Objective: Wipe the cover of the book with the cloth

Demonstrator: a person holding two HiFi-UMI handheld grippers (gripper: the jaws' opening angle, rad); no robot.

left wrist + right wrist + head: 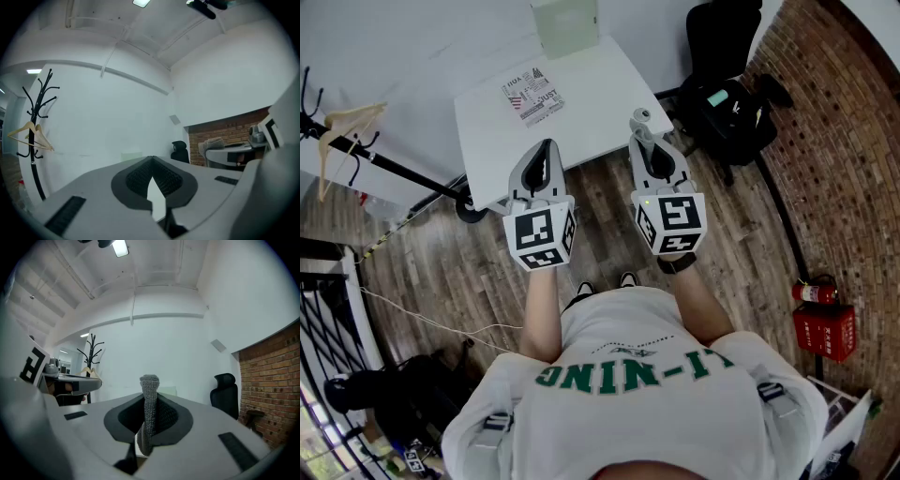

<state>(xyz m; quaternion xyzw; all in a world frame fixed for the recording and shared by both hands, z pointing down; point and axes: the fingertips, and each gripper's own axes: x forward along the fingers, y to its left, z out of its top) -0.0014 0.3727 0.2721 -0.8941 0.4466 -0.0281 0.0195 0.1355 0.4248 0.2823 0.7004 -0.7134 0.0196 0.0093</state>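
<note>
The book point(532, 97), white with printed lettering on its cover, lies flat on the white table point(600, 103) ahead of me. My right gripper point(639, 124) hovers over the table's near right edge, shut on a grey knitted cloth point(149, 401) that sticks up between the jaws; the cloth point(640, 116) shows as a small grey tuft at the tips. My left gripper point(547, 148) is held level over the near edge, below the book. Its jaws are shut tip to tip point(151, 160) with nothing between them. Both grippers are off the book.
A pale green block point(565, 26) stands at the table's far edge. A black office chair point(727, 94) is to the right by the brick wall point(834, 141). A coat rack with a wooden hanger point(347, 127) stands left. A fire extinguisher point(816, 292) sits on the wooden floor.
</note>
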